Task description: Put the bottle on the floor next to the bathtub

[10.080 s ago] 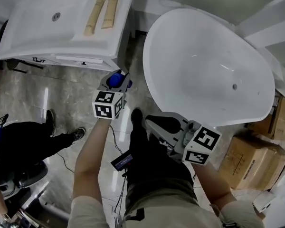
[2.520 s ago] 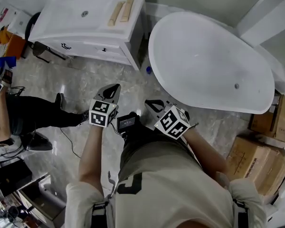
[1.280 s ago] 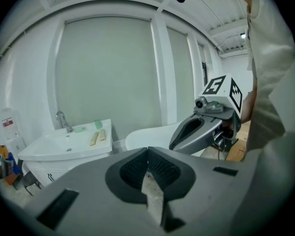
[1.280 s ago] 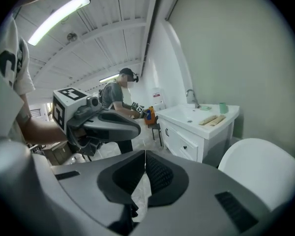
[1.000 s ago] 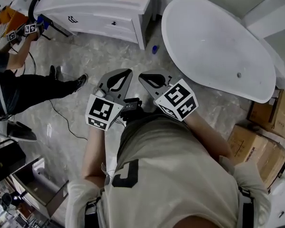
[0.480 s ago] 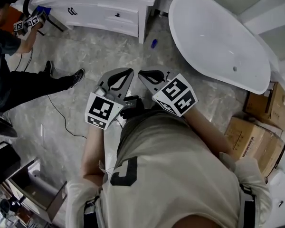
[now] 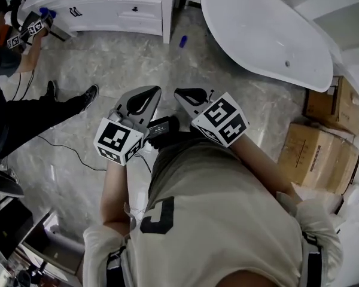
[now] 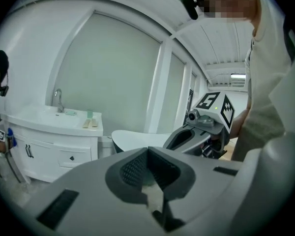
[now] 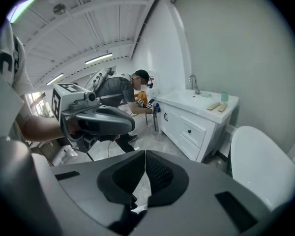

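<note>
Left gripper (image 7: 148,91) and right gripper (image 7: 180,92) clenched, empty, above grey marble floor (image 7: 107,70).
Blue bottle (image 7: 183,41) – tiny, blurred – on the floor well beyond the fingertips, beside the bathtub (image 7: 257,28); vanity (image 7: 107,2) cut off.

Head view: bathtub (image 7: 263,28) and vanity (image 7: 107,5) cut off by top edge. Bottle (image 7: 183,41), blue speck betw. them, too small for detail. Second person (image 7: 12,112) cropped at left edge.

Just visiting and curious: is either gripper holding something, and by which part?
Nothing: left gripper and right gripper are shut and empty. The bottle is on the floor by the bathtub.
</note>
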`<state>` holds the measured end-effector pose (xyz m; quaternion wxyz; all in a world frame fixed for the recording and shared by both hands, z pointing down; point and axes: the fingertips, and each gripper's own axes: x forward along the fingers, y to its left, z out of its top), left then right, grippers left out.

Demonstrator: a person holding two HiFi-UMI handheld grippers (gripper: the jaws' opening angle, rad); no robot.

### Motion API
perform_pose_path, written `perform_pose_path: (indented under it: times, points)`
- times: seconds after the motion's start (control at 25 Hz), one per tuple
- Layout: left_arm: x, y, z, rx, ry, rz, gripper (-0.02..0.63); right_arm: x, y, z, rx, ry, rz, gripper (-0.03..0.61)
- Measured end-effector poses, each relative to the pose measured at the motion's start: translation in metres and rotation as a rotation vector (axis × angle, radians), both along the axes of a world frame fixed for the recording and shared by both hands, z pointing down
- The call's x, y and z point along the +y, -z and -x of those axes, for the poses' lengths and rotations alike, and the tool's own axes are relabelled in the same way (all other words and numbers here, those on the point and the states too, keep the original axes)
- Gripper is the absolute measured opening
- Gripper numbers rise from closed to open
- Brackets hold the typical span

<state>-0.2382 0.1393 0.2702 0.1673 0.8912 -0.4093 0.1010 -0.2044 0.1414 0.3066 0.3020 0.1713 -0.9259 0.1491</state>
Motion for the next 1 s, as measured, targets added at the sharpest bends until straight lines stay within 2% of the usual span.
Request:
perform_pose_path:
  times: [0.16,0.32,0.48,0.64,0.8,1.0]
  points:
    - [0.001,0.000,-0.029,-0.070,-0.083,-0.025,0.057,-0.001,-0.005,-0.026,0.014,-0.071,0.001,0.026]
    - [-0.001,0.009,-0.054,-0.091,-0.120,-0.041,0.057,-0.003,0.002,-0.042,-0.018,-0.089,-0.011,0.026]
    - [-0.008,0.009,-0.081,-0.100,-0.117,-0.021,0.057,-0.011,0.007,-0.074,-0.045,-0.112,-0.020,0.026]
    - [-0.012,0.012,-0.125,-0.086,-0.123,-0.007,0.057,-0.014,0.009,-0.119,-0.069,-0.144,-0.021,0.028]
    - [-0.017,0.013,-0.168,-0.110,-0.142,-0.012,0.057,-0.022,0.011,-0.154,-0.085,-0.151,-0.020,0.026]
    - [-0.012,0.013,-0.197,-0.154,-0.120,-0.014,0.057,-0.021,0.014,-0.183,-0.108,-0.133,-0.021,0.026]
